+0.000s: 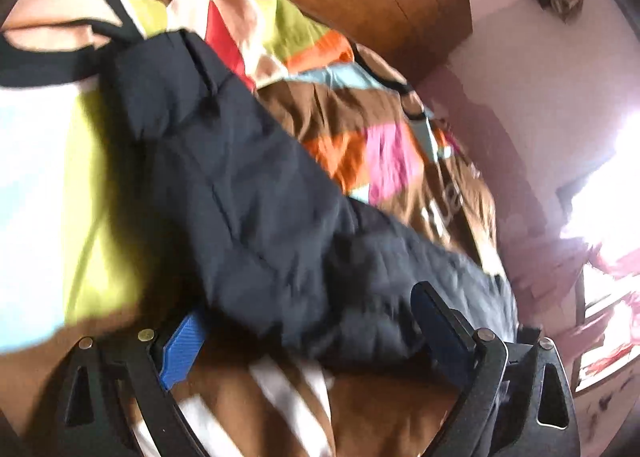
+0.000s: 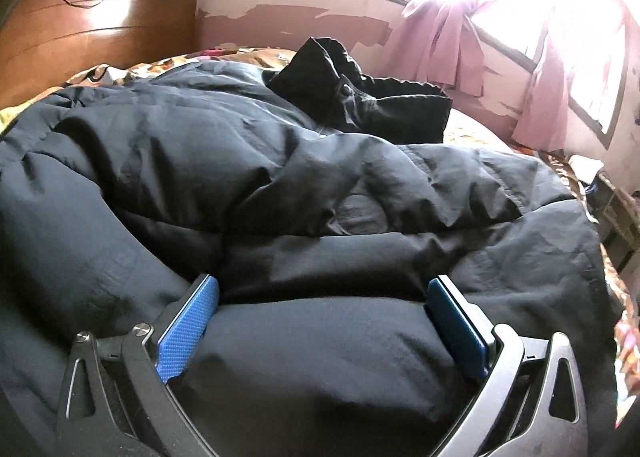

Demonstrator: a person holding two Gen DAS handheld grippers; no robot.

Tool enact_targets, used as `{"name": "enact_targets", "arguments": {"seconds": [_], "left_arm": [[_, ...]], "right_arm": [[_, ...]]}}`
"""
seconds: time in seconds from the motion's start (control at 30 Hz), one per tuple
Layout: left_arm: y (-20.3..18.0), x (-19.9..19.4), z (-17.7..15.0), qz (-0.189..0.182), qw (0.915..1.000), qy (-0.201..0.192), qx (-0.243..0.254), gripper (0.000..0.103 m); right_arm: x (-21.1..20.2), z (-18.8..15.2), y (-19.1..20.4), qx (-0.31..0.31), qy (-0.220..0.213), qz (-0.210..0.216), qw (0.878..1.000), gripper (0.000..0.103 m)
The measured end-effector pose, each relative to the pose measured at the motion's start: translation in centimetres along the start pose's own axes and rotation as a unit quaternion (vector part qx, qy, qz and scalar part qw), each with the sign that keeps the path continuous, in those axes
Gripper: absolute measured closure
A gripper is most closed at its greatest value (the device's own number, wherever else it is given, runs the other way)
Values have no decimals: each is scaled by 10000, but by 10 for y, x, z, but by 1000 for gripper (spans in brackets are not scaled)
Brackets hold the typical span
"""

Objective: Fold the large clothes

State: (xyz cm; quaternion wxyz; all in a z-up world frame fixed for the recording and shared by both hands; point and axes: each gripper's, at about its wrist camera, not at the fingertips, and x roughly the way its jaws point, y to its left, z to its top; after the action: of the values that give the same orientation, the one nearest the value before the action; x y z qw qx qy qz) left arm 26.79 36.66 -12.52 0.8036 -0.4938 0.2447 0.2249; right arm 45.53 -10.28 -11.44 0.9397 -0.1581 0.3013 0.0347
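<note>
A large dark navy padded jacket [image 2: 280, 161] lies spread over the bed, with its black hood [image 2: 344, 93] bunched at the far side. My right gripper [image 2: 322, 309] rests low on the jacket's near part. Its jaws stand wide apart, and a puffy fold of the fabric bulges between the blue pads [image 2: 188, 329]. In the blurred left wrist view, a long part of the jacket [image 1: 248, 193] runs diagonally across the bedcover. My left gripper [image 1: 308, 321] is open over the jacket's lower end, with dark cloth lying loose between its fingers.
The patterned multicoloured bedcover [image 1: 328, 97] lies under the jacket. A wooden headboard [image 2: 100, 25] stands at the back left. A pink wall [image 1: 520, 89] and a bright window with pink curtains [image 2: 460, 29] are on the right.
</note>
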Motion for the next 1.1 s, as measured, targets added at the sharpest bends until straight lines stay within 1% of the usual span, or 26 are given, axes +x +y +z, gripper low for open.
{"name": "enact_targets", "arguments": {"seconds": [0.07, 0.1, 0.13, 0.17, 0.2, 0.23, 0.27, 0.3, 0.33, 0.37, 0.4, 0.43, 0.5, 0.57, 0.6, 0.63, 0.7, 0.77, 0.8, 0.87, 0.93, 1.0, 1.03, 1.07, 1.1], "left_arm": [[3, 3, 4, 8, 10000, -32, 15, 13], [5, 3, 6, 84, 9999, -100, 29, 30], [7, 4, 11, 293, 9994, -185, 61, 52], [9, 3, 13, 413, 9989, -198, 107, 62], [10, 4, 14, 556, 9981, -195, 165, 76], [13, 6, 15, 575, 9981, -183, 150, 80], [14, 7, 16, 501, 9985, -207, 97, 85], [16, 5, 17, 425, 9987, -267, 59, 92], [15, 3, 18, 359, 9987, -350, 101, 94], [11, 0, 18, 332, 9983, -432, 206, 95], [9, -3, 19, 311, 9980, -474, 284, 96], [4, -8, 19, 255, 9972, -582, 395, 96], [-4, -12, 21, 179, 9953, -773, 556, 97], [-13, -22, 20, 80, 9918, -1009, 783, 97], [-17, -27, 20, 32, 9900, -1111, 867, 98], [-22, -33, 21, -55, 9874, -1242, 983, 98], [-31, -43, 20, -194, 9831, -1421, 1140, 98], [-35, -55, 22, -480, 9808, -1528, 1112, 98], [-40, -65, 23, -731, 9777, -1615, 1128, 98], [-49, -80, 21, -920, 9708, -1771, 1329, 98], [-62, -97, 14, -1122, 9617, -1931, 1592, 98], [-75, -108, 6, -1324, 9545, -1954, 1821, 98], [-87, -116, -1, -1463, 9483, -1930, 2053, 98], [-95, -121, -5, -1544, 9440, -1922, 2192, 98], [-106, -127, -13, -1694, 9369, -1913, 2386, 98]], "right_arm": [[-5, 4, 4, -41, 66, -229, 9997, 1], [-8, 7, 5, -53, 93, -334, 9994, 1], [-14, 13, 9, -98, 111, -508, 9986, 1], [-23, 21, 15, -131, 11, -566, 9983, 1], [-30, 27, 18, -135, -107, -528, 9985, 1], [-40, 38, 26, -154, -298, -427, 9985, 1], [-50, 51, 37, -249, -487, -351, 9979, 1], [-56, 62, 47, -317, -600, -241, 9974, 1], [-59, 72, 56, -349, -651, -84, 9972, 1], [-59, 85, 70, -387, -638, 172, 9971, 1], [-58, 92, 79, -418, -593, 312, 9969, 1], [-52, 102, 95, -500, -461, 531, 9963, 1], [-32, 111, 124, -683, -5, 881, 9938, 1], [-15, 110, 143, -833, 335, 906, 9918, 1], [-8, 106, 149, -858, 422, 848, 9918, 1], [-6, 103, 150, -756, 372, 837, 9929, 1], [-7, 96, 145, -550, 311, 934, 9936, 1], [-9, 95, 133, -325, 360, 1150, 9922, 1], [-13, 93, 130, -184, 369, 1245, 9914, 1], [-28, 86, 117, 84, 282, 1396, 9898, 1], [-44, 76, 98, 314, 171, 1507, 9879, 1], [-57, 65, 82, 418, 137, 1457, 9884, 1], [-66, 56, 72, 460, 114, 1422, 9887, 1], [-75, 49, 64, 487, 90, 1403, 9889, 1], [-86, 38, 51, 495, 56, 1363, 9894, 1]]}}
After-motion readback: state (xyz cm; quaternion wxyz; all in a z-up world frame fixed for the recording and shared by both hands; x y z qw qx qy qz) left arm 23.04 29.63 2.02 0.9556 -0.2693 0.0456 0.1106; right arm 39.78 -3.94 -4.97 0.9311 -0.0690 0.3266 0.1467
